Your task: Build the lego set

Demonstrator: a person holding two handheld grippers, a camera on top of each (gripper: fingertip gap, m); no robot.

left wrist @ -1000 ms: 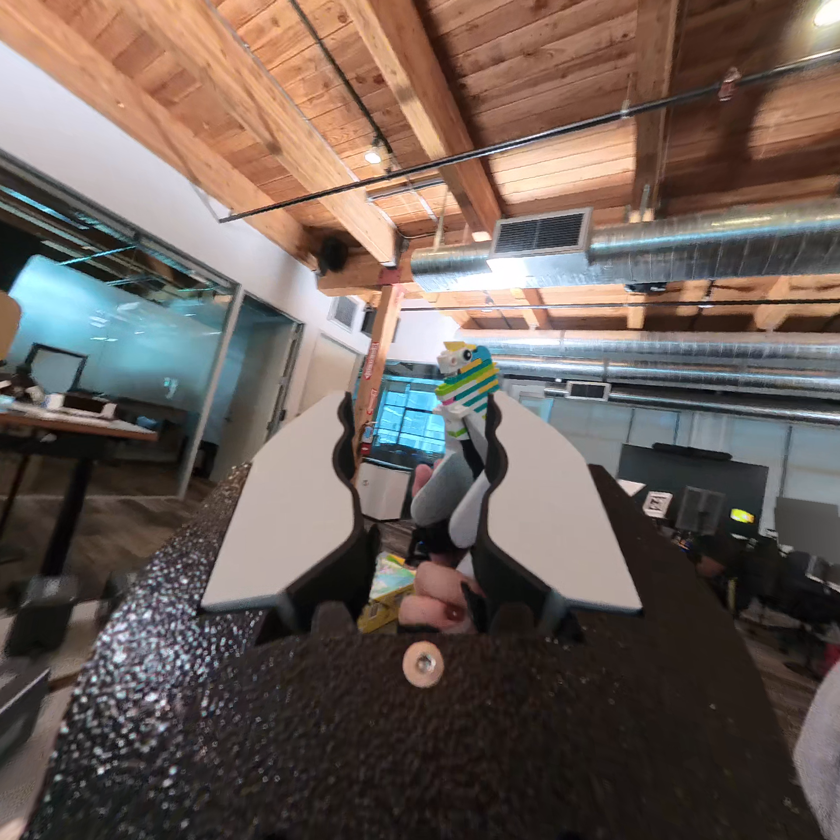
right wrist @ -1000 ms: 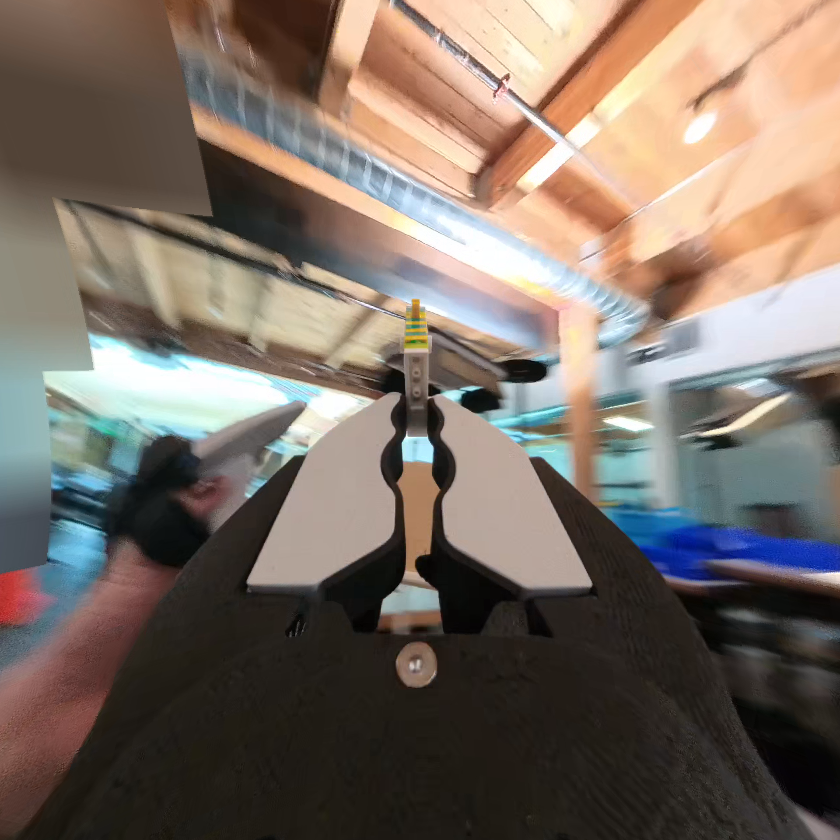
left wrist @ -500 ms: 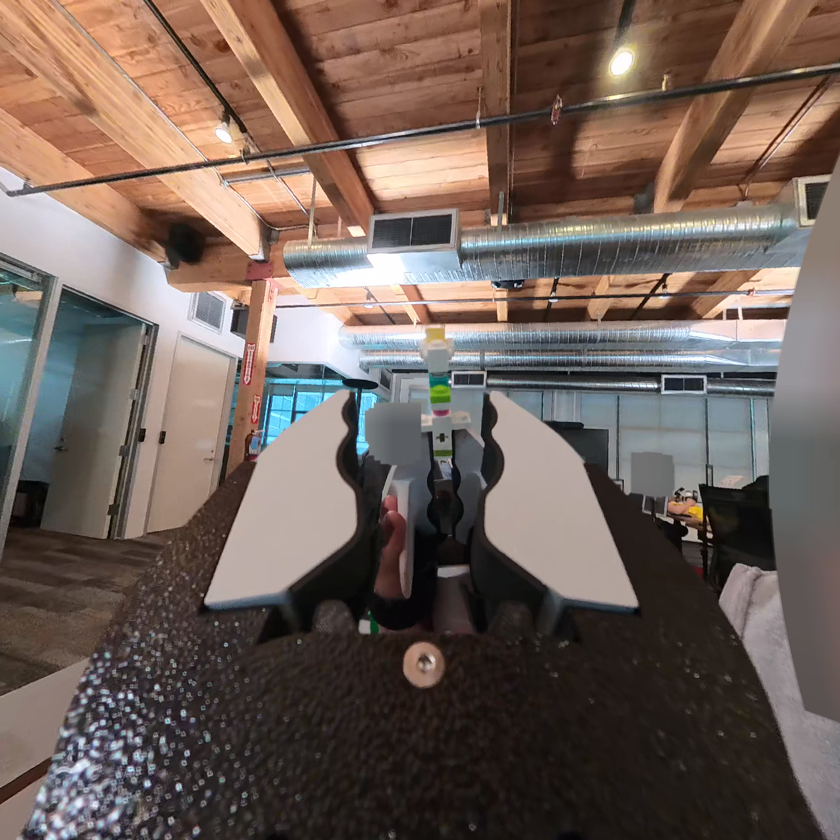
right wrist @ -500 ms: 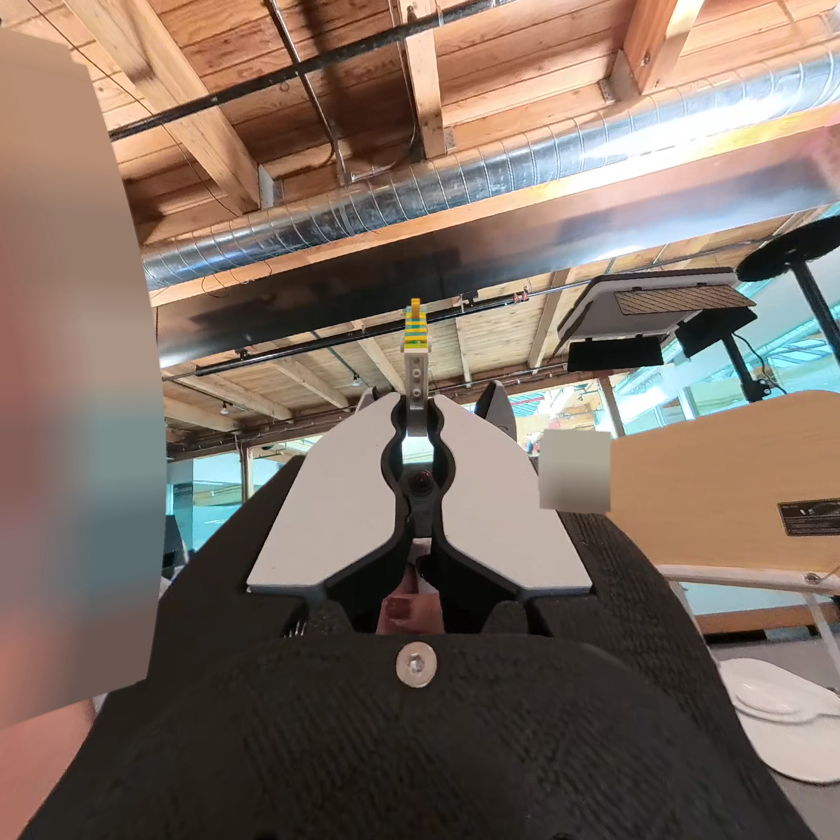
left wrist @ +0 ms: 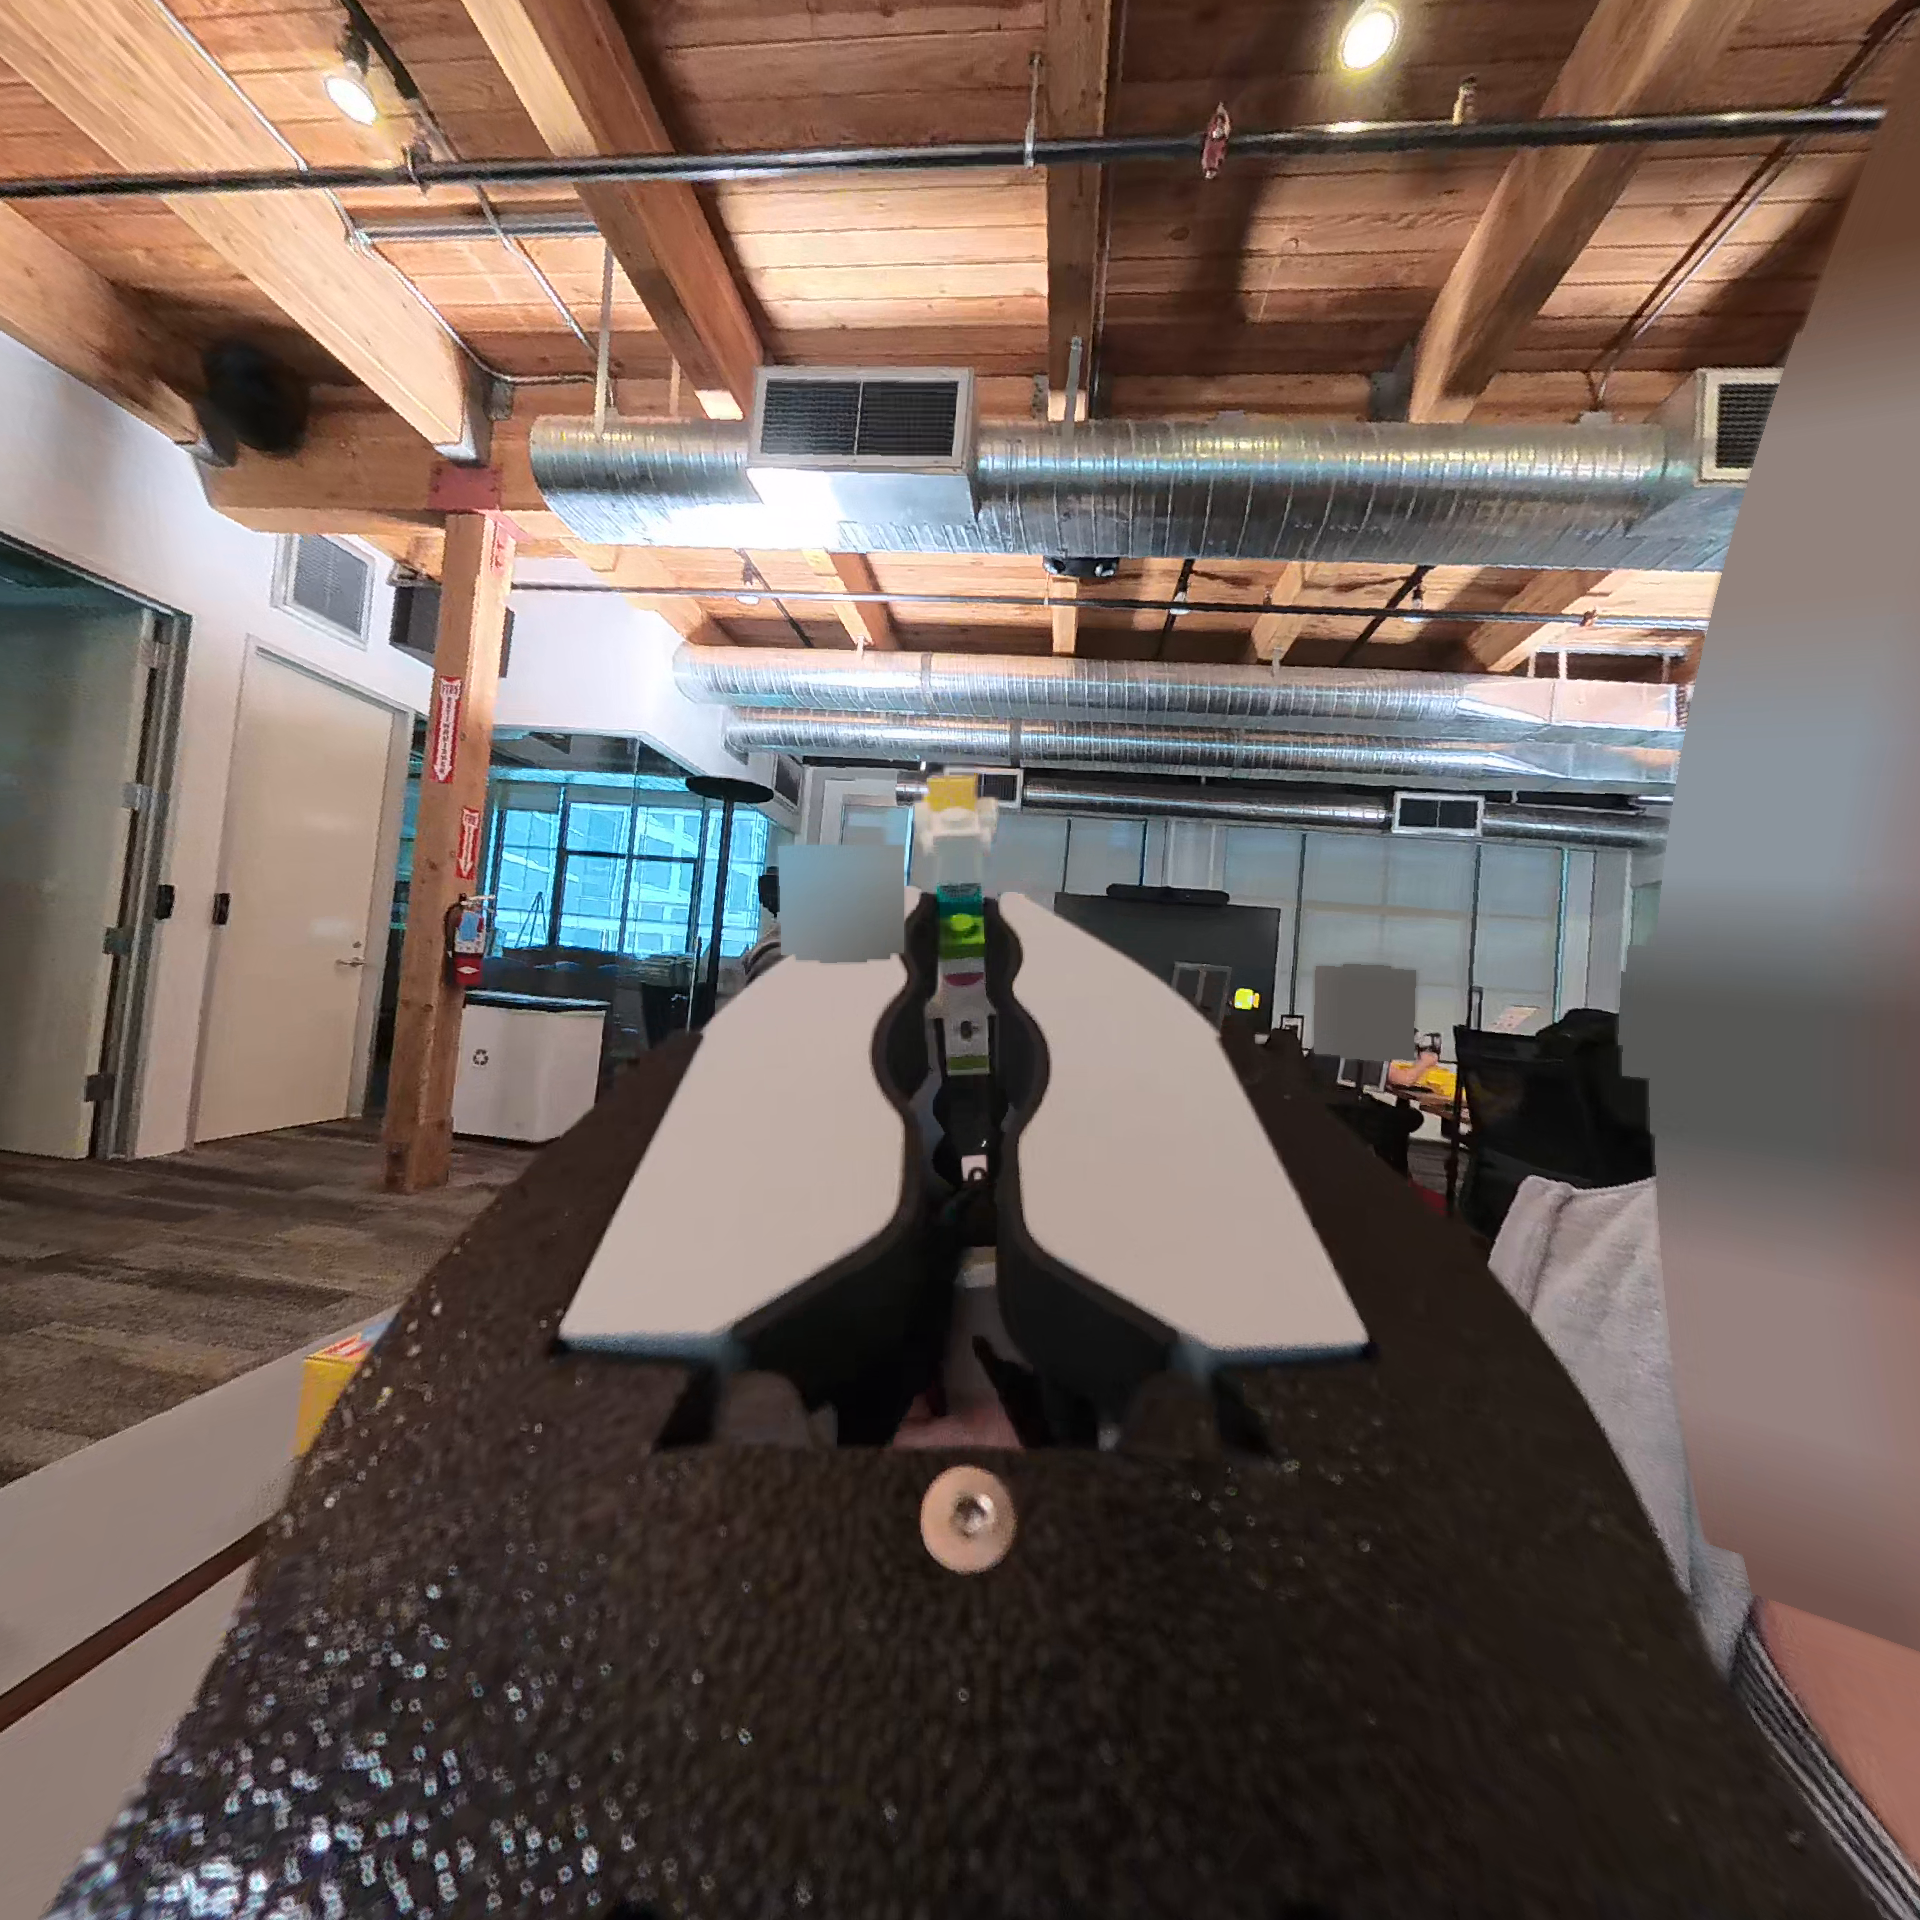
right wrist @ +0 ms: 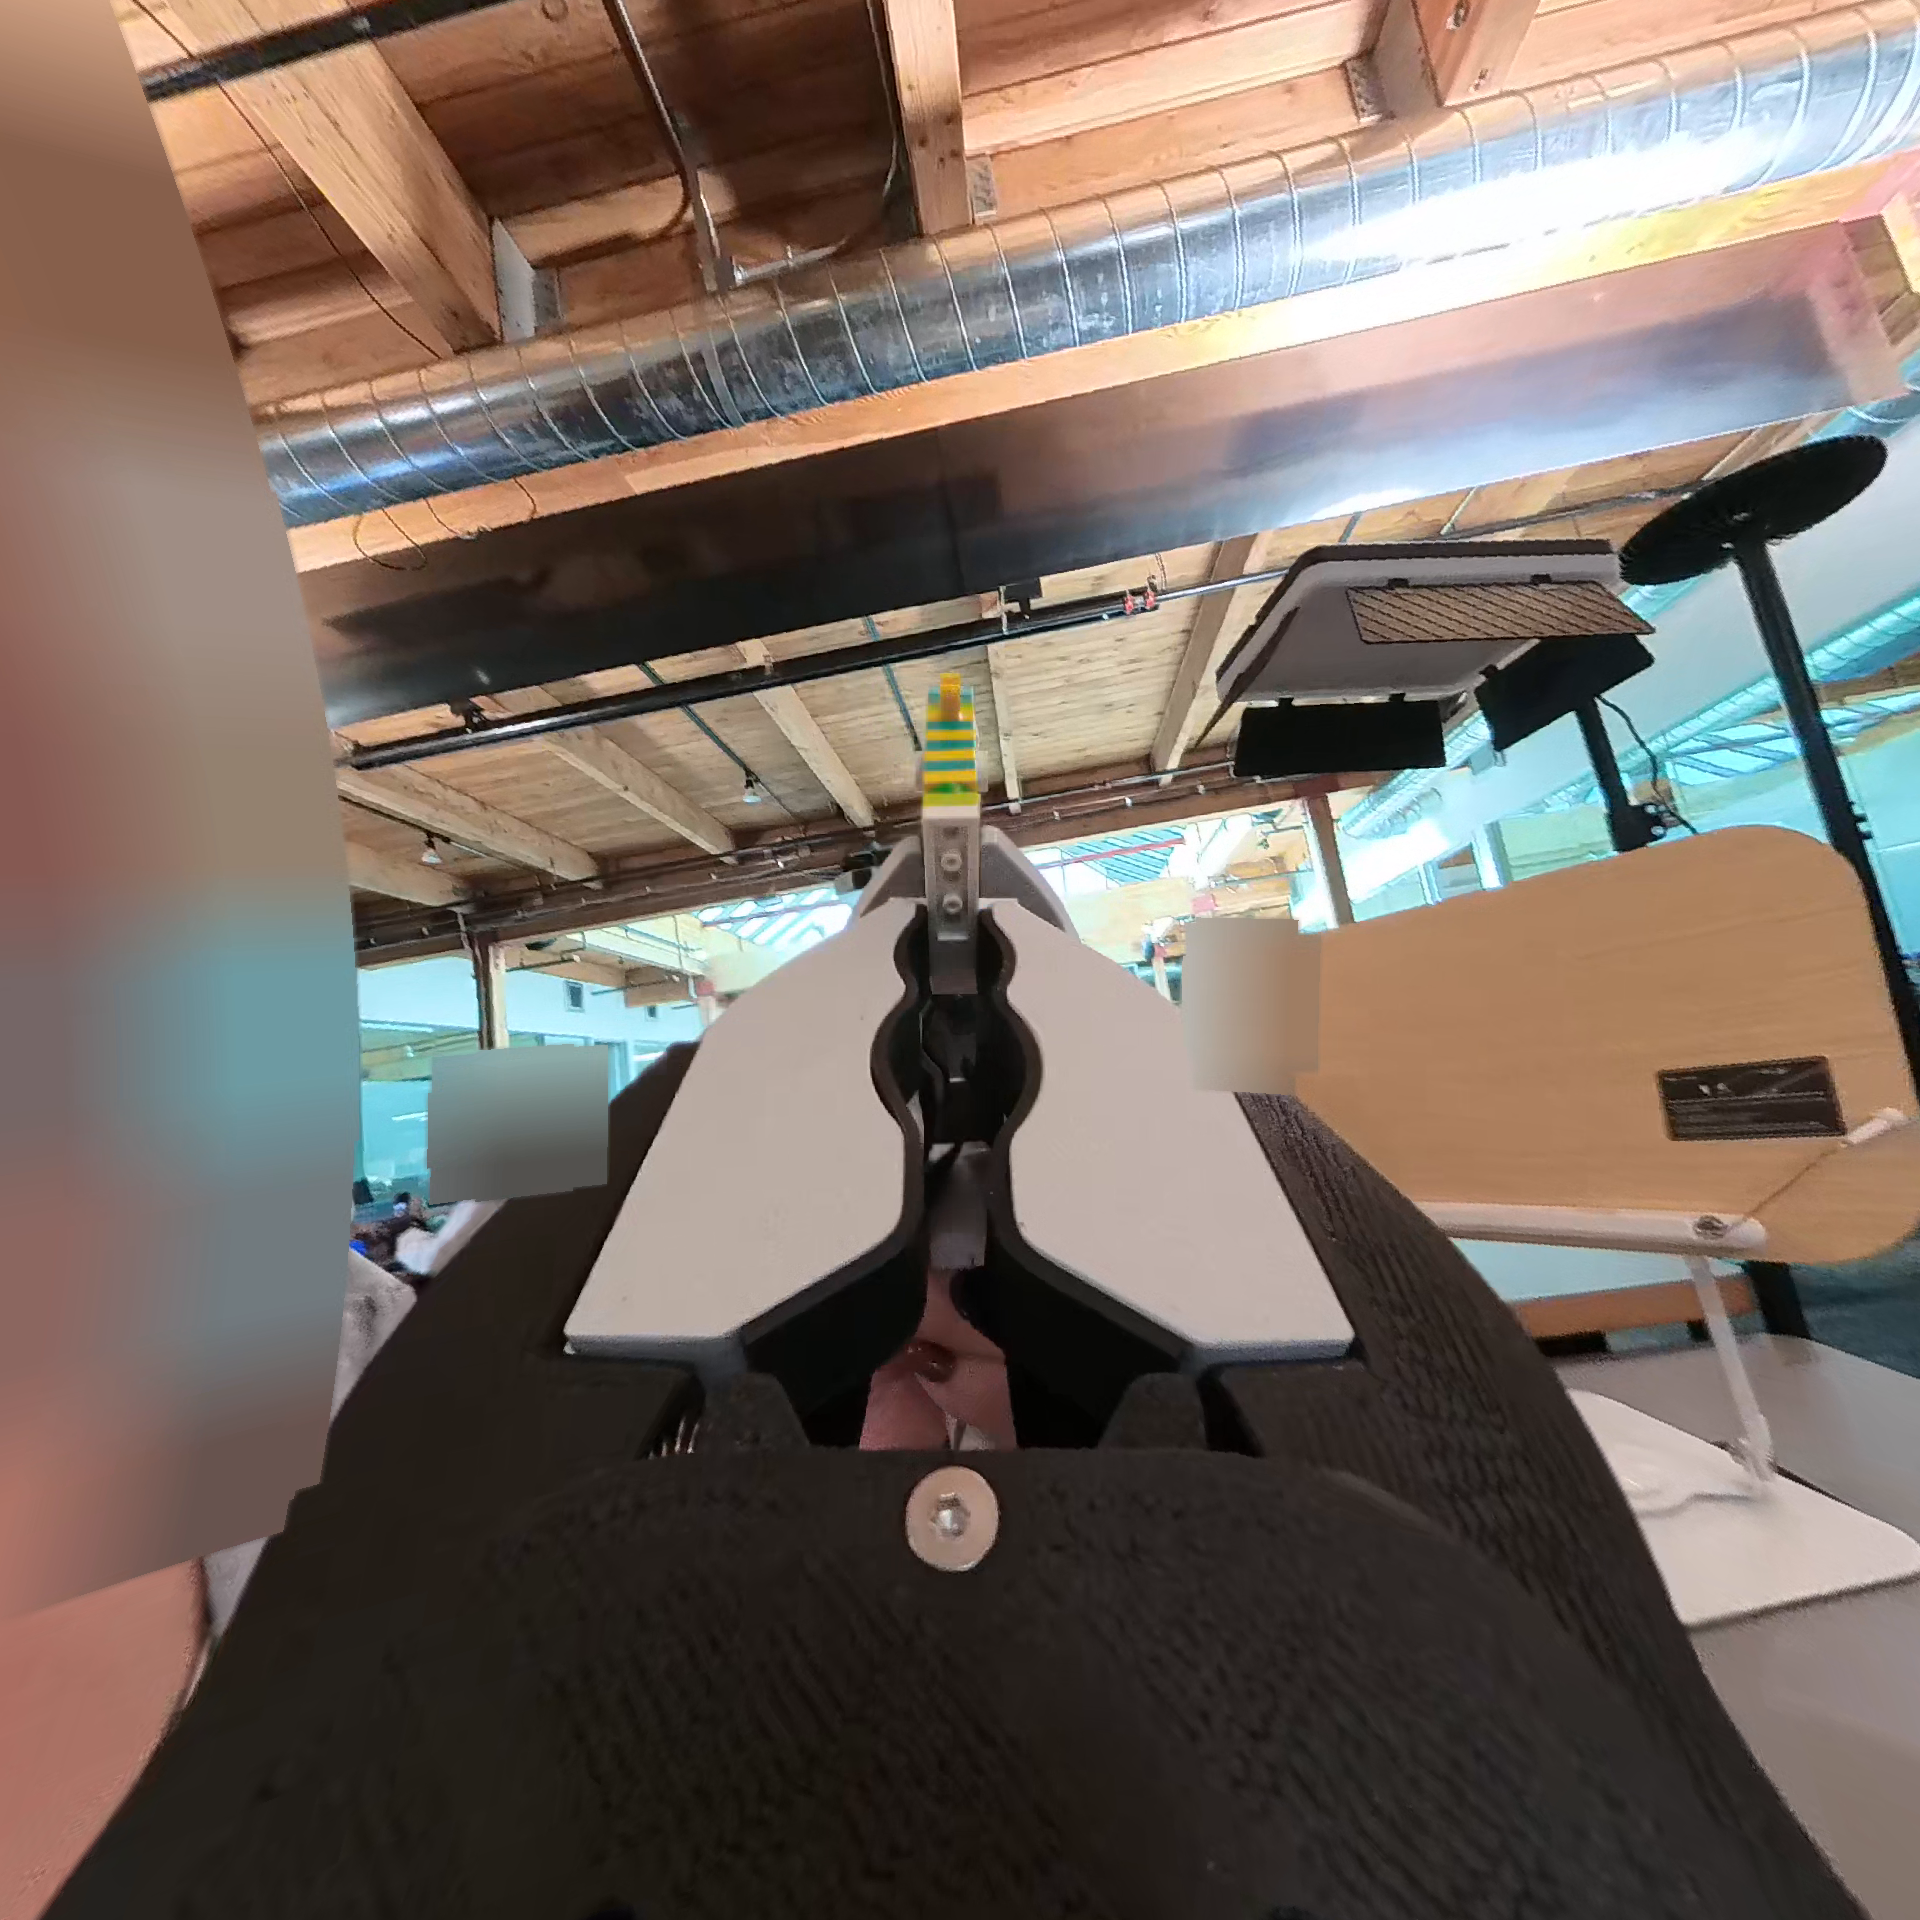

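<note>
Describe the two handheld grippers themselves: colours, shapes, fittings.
Both are alike. The left gripper has a rough black, speckled body, a silver screw at its centre, and two flat pale-grey fingers with wavy black inner edges. The right gripper has the same build, its black shell finely ridged, with its own screw. No cables show.

Ceiling: exposed timber beams (left wrist: 613, 177) and planks, crossed by a black pipe (left wrist: 935, 156).
Ductwork: ribbed silver ducts (left wrist: 1299, 488) below the beams, one with a grey vent box (left wrist: 860, 419).
Light: round spotlights (left wrist: 1368, 36) glow overhead.
Walls: white, with a pale door (left wrist: 296, 894) at left.
Post: a wooden column (left wrist: 442, 852) carries a fire extinguisher (left wrist: 468, 940).
Windows: dark-framed panes (left wrist: 623, 878) show teal daylight.
Floor: grey carpet (left wrist: 177, 1268).
Furniture: a white bin (left wrist: 530, 1065) beside the column; a tilted wood-grain board (right wrist: 1579, 1049) on a white stand.
</note>
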